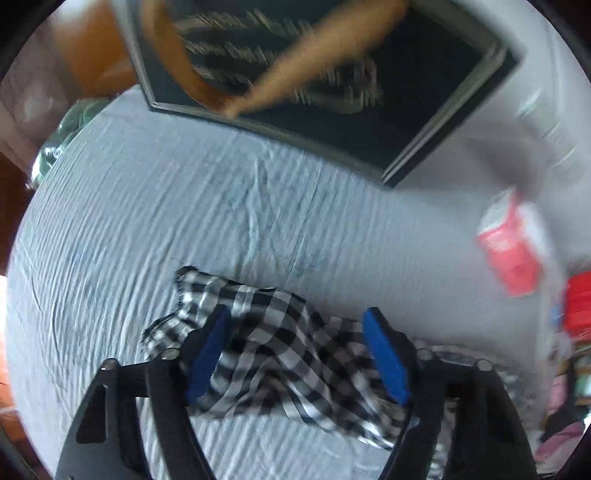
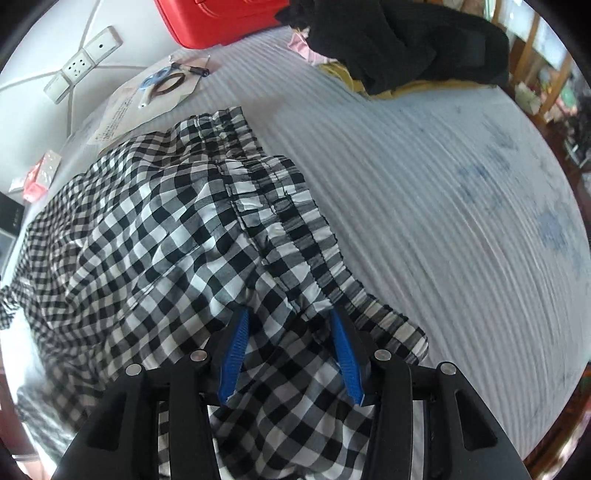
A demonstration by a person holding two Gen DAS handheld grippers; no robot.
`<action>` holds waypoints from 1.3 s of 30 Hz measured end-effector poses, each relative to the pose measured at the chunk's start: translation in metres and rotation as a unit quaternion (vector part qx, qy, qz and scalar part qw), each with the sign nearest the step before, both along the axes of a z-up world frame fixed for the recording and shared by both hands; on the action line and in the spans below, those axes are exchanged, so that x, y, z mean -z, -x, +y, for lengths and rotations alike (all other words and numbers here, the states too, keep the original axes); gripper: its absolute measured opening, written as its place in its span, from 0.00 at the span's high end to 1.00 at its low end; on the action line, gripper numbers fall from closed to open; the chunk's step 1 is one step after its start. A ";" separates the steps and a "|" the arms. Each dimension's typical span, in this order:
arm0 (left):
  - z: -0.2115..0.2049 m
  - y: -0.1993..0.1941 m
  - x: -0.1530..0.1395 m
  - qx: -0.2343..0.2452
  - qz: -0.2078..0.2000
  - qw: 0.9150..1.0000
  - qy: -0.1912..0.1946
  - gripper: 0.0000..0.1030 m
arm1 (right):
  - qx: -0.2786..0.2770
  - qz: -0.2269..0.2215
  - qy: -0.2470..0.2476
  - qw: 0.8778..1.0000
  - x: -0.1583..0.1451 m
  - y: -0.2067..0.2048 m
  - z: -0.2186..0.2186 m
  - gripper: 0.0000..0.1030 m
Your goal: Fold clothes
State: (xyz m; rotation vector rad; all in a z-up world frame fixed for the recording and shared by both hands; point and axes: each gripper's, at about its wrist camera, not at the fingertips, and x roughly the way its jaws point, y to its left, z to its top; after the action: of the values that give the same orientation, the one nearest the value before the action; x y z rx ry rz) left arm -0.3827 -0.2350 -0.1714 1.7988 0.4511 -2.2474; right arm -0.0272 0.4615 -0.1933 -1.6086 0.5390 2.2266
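Note:
A black-and-white checked garment (image 2: 166,236) with an elastic waistband lies crumpled on the pale striped bed sheet (image 2: 443,184). My right gripper (image 2: 290,321) is open, its blue pads on either side of a bunched fold near the waistband. In the left wrist view, one end of the same checked garment (image 1: 280,347) lies on the sheet (image 1: 147,221). My left gripper (image 1: 297,325) is open just above it, jaws wide apart with cloth between them. The left view is motion-blurred.
A dark framed board (image 1: 332,92) lies on the far part of the bed. A red-and-white packet (image 1: 513,243) is at the right. A red box (image 2: 221,18), papers with small items (image 2: 147,96) and a pile of dark clothes (image 2: 399,44) sit beyond the garment.

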 end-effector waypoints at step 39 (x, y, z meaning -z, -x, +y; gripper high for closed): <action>-0.023 -0.047 -0.022 -0.027 0.036 0.999 -0.017 0.74 | -0.004 0.083 0.011 0.996 -0.002 -0.045 -0.022 0.52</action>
State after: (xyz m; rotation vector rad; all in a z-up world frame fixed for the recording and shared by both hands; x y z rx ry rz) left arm -0.3357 -0.2583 -0.1495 1.7057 0.5478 -2.2858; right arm 0.0174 0.4394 -0.1909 -1.4454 0.6039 2.3823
